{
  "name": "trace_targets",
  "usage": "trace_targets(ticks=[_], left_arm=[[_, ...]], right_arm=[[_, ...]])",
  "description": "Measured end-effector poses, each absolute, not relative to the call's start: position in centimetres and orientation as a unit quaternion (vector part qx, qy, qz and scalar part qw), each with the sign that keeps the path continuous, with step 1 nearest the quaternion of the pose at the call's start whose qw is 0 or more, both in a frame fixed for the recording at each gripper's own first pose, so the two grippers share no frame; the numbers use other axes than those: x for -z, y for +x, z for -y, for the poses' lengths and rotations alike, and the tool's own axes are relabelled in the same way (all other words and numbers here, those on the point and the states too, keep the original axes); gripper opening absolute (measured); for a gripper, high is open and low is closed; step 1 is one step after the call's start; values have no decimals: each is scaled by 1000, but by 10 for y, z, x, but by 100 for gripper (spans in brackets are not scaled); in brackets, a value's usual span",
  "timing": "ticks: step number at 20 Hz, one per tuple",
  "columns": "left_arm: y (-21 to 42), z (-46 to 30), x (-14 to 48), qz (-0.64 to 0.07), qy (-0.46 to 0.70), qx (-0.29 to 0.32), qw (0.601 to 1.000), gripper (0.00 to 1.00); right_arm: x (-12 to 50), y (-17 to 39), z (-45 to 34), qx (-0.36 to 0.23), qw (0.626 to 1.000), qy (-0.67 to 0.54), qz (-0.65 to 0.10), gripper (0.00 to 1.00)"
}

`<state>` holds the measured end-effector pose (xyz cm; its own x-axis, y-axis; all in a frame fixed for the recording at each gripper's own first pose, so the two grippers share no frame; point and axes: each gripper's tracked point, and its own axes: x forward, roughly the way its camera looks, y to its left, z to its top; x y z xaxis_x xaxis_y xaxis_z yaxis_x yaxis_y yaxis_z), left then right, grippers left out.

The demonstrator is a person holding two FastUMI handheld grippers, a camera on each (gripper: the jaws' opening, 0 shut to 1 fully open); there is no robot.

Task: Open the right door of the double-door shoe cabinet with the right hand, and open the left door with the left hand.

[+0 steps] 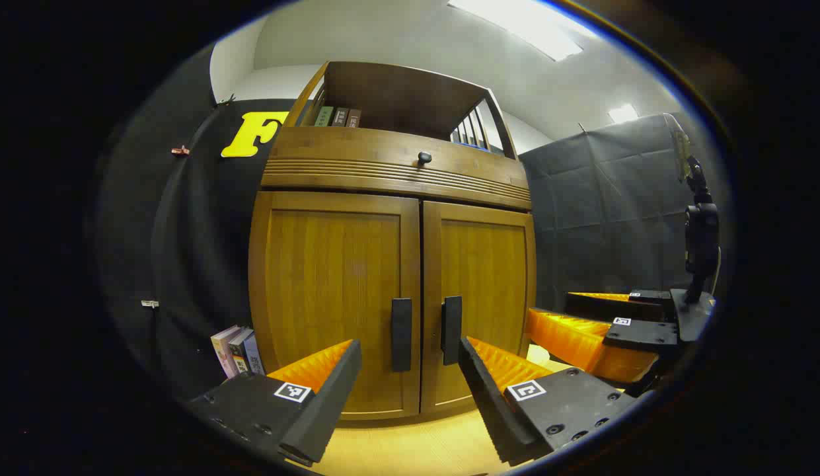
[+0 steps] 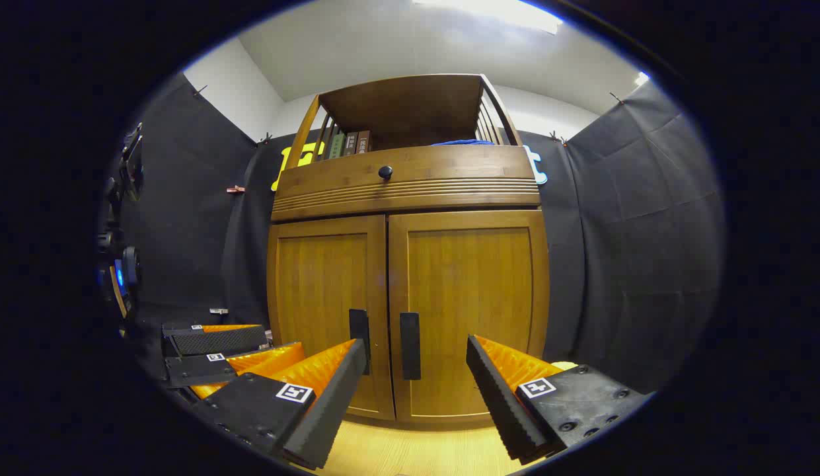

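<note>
shoe cabinet [image 1: 393,264]: left door [image 1: 334,297] and right door [image 2: 469,317] both closed | left gripper [image 1: 410,357]: jaws wide open, holding nothing, before the handles | right gripper [image 2: 416,357]: jaws wide open, holding nothing

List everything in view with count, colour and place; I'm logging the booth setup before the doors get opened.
cabinet: one, brown wood, centre, against the black cloth wall
doors: two, brown wood, both closed
door handles: two, black, upright, beside the middle seam
drawer knob: one, black, above the doors
books on top shelf: a few, green and brown, upright
books on floor: a few, pale, left of cabinet
blue item: one, on top shelf, unclear
floor: light wood
left gripper: jaws open, facing the handles
right gripper: jaws open, facing the handles
</note>
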<state>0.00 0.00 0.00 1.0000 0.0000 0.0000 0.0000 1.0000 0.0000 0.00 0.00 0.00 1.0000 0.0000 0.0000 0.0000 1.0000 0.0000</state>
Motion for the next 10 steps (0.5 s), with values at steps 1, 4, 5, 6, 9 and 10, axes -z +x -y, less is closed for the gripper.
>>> trace_targets(ticks=[1, 4, 5, 6, 9, 10], left_arm=[[-1, -2, 1, 1, -2, 0, 1000, 92], [-1, -3, -3, 4, -1, -2, 1000, 92], [0, -2, -3, 5, 1, -4, 1000, 92], [2, -1, -4, 5, 3, -5, 1000, 92], [5, 0, -3, 6, 7, -8, 1000, 92], [6, -1, -4, 5, 7, -9, 1000, 92]], right_arm=[[1, 1, 0, 0, 1000, -3, 0, 97], [4, 4, -2, -4, 1000, -5, -5, 98], [5, 5, -2, -6, 1000, -5, -6, 100], [6, 5, -2, -6, 1000, -7, -7, 100], [10, 8, -5, -9, 1000, -18, -12, 100], [12, 8, -8, -12, 1000, -20, -15, 98]])
